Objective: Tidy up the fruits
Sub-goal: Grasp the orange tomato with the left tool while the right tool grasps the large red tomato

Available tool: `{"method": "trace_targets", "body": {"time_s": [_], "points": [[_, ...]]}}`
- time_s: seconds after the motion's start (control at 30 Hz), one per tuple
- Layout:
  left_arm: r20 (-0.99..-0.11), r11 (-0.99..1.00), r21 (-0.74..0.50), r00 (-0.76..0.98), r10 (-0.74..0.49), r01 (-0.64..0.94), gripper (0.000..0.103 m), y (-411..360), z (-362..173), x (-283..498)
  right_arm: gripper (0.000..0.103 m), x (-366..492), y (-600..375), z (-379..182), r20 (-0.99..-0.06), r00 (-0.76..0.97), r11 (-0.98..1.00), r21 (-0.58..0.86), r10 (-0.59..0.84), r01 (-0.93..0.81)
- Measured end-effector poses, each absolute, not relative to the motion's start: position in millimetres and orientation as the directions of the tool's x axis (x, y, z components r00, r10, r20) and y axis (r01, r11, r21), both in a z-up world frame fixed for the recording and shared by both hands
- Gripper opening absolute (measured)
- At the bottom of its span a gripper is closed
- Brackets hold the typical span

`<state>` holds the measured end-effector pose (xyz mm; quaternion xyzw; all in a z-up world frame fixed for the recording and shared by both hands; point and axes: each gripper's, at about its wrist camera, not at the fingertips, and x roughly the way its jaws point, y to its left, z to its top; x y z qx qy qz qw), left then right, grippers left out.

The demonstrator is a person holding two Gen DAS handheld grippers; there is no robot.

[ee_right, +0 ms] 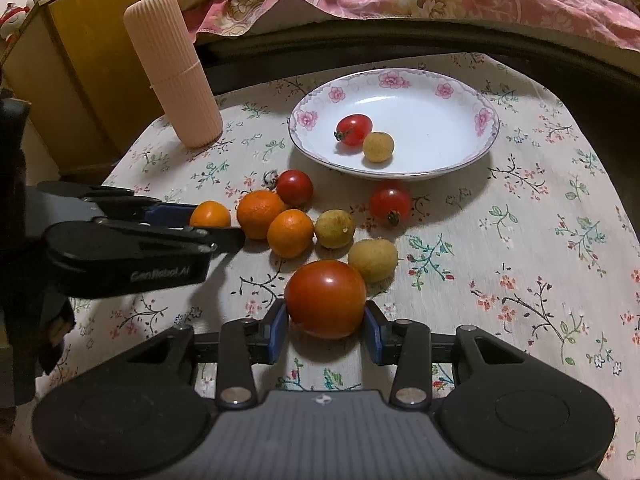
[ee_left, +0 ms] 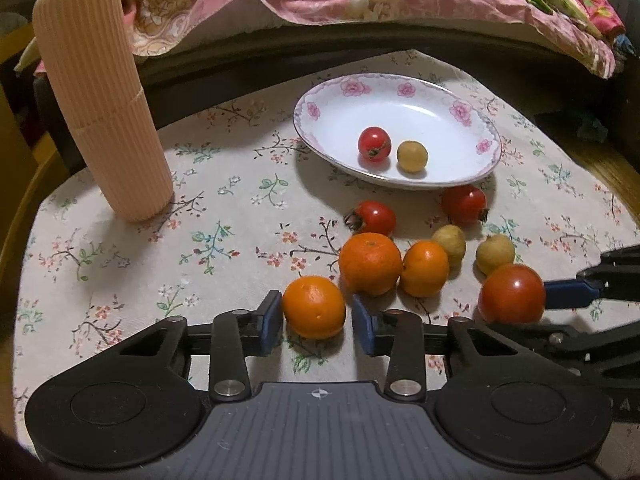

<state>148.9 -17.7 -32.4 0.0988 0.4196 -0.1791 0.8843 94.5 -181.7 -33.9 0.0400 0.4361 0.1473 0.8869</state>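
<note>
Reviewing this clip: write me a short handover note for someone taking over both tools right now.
Left tool: open, fingers either side of the nearest orange on the tablecloth; not yet squeezed.
Right tool: fingers against both sides of the large tomato, which seems gripped; whether it is lifted is unclear.
Done: one small tomato and one yellow-brown fruit lie in the flowered plate.
Left: on the cloth in front of the plate remain two more oranges, two small tomatoes and two yellow-brown fruits, plus the two at the tools.
</note>
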Motion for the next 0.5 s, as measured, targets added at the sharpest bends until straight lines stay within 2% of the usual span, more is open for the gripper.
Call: {"method": "trace_targets", "body": {"time_s": [0.13,0.5], "points": [[-0.778,0.918,0.021,0.583,-0.234,0.395,0.04,-17.4,-31.5,148.2,0.042,94.1,-182.4,-32.3,-0.765,0.573,0.954,0.198,0.294,-0.226],[-0.806,0.902,-0.016,0.529,-0.267,0.431,0.04,-16.2,-27.0,126.2,0.042,86.0,-183.3,-29.9,-0.767,0.568,0.95,0.179,0.297,-0.254]]}}
